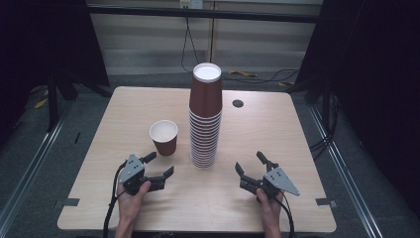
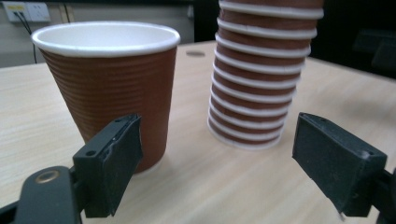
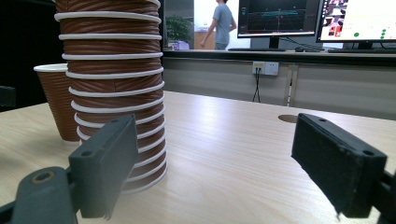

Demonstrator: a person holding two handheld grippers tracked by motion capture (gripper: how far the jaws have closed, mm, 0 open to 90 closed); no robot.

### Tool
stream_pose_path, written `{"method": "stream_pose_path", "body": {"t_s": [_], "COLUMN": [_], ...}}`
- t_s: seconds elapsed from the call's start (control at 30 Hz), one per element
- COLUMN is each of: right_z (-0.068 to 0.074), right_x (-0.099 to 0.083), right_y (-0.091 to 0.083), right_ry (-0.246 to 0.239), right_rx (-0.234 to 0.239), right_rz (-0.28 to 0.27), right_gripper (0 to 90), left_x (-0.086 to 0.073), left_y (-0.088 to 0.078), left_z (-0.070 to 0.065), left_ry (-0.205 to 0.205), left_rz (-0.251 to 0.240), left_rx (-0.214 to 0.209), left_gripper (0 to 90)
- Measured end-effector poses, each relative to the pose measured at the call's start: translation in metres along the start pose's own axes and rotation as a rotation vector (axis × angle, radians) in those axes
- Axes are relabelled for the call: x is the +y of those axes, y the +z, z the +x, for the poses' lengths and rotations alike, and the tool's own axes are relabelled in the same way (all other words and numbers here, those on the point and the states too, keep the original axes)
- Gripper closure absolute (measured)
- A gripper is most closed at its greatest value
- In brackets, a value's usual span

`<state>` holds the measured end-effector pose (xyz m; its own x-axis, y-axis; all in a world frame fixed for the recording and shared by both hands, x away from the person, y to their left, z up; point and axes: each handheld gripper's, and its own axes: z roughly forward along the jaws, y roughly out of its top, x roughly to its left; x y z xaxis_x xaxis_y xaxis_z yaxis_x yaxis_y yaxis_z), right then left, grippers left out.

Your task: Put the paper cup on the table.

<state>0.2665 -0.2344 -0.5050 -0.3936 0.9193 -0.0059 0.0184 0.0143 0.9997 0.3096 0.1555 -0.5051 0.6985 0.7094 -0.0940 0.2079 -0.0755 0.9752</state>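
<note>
Table point(image 1: 277, 129): cup stack point(image 1: 205, 119) at centre. Single cup point(image 1: 164, 137) just beside it at 9 o'clock, upright, apart. Left gripper point(image 1: 161, 165) at 7 o'clock of stack; right gripper point(image 1: 250, 163) at 4 o'clock.

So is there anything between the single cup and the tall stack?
No, just bare table between the single cup and the stack, seen in the high view.

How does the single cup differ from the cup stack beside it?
The single cup stands upright, mouth open upward; the cup stack is inverted, showing a white base on top. The single cup is one cup and short; the cup stack holds many nested cups and rises far taller. Both are brown, ribbed, white-rimmed, and rest on the table, apart.
</note>
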Motion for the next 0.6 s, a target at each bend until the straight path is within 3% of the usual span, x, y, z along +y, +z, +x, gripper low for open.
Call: {"method": "stream_pose_path", "body": {"t_s": [0.13,0.17,0.23,0.33,0.37,0.43,0.47,0.6], "right_z": [0.000,0.000,0.000,0.000,0.000,0.000,0.000,0.000], "right_x": [0.000,0.000,0.000,0.000,0.000,0.000,0.000,0.000], "right_y": [0.000,0.000,0.000,0.000,0.000,0.000,0.000,0.000], "right_ry": [-0.001,0.000,-0.001,-0.001,0.000,-0.001,-0.001,-0.001], "right_rx": [0.000,0.000,0.000,0.000,-0.001,-0.002,-0.002,-0.004], "right_rz": [0.000,0.000,0.000,0.001,0.001,0.001,0.001,0.001], "right_gripper": [14.3,14.3,14.3,14.3,14.3,14.3,14.3,13.8], "left_x": [-0.007,-0.009,-0.010,-0.011,-0.013,-0.015,-0.015,-0.016], "left_y": [-0.001,-0.003,-0.003,-0.008,-0.009,-0.013,-0.014,-0.014], "left_z": [-0.012,-0.014,-0.015,-0.014,-0.017,-0.016,-0.014,-0.015], "left_ry": [0.011,0.034,0.033,0.084,0.074,0.085,0.055,0.062], "left_rz": [-0.053,-0.075,-0.100,-0.130,-0.153,-0.187,-0.198,-0.203], "left_rx": [0.042,0.048,0.048,0.010,0.003,0.034,0.037,0.040], "left_gripper": [15.8,15.7,15.6,15.6,15.6,15.6,15.7,15.5]}}
